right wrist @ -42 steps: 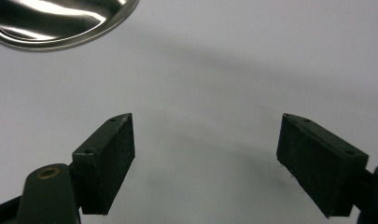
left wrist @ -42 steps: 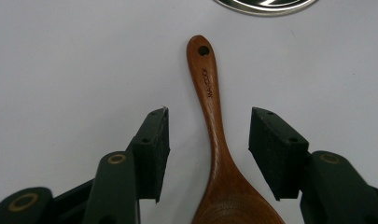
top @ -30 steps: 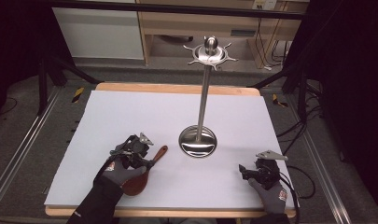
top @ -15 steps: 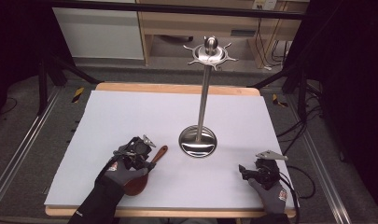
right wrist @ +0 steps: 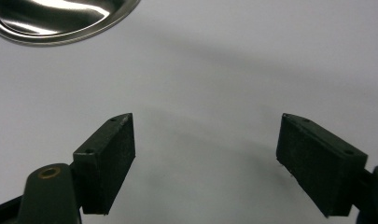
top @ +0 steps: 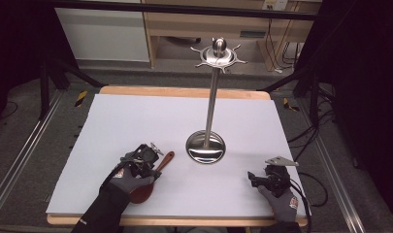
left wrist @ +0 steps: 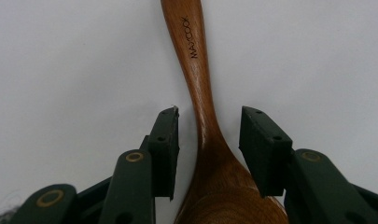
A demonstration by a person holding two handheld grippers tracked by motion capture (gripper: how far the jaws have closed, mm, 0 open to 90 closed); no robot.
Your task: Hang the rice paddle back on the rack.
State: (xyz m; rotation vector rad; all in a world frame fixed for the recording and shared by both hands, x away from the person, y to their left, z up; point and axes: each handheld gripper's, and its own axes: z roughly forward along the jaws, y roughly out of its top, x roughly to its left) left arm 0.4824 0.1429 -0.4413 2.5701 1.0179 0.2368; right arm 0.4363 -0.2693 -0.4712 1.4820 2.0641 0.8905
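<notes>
A brown wooden spoon (top: 166,159) lies on the white table top (top: 136,121) at the front left, with its handle pointing toward the stand. My left gripper (top: 150,167) hovers over its neck. In the left gripper view the spoon (left wrist: 196,60) runs between the two jaws of that gripper (left wrist: 209,126), which have just been closing. A narrow gap remains on each side, so the pads do not press on the wood. My right gripper (top: 254,178) rests at the front right, and its jaws (right wrist: 207,135) stand wide open over bare table.
A tall steel utensil stand (top: 212,102) with a ring of hooks at the top rises from a round base (top: 205,147) in the middle of the table. That base (right wrist: 60,16) lies ahead and to the left of the right gripper. Cables trail off the right edge.
The left gripper has crept slightly toward the near edge over the spoon. The spoon and the right gripper have stayed where they were.
</notes>
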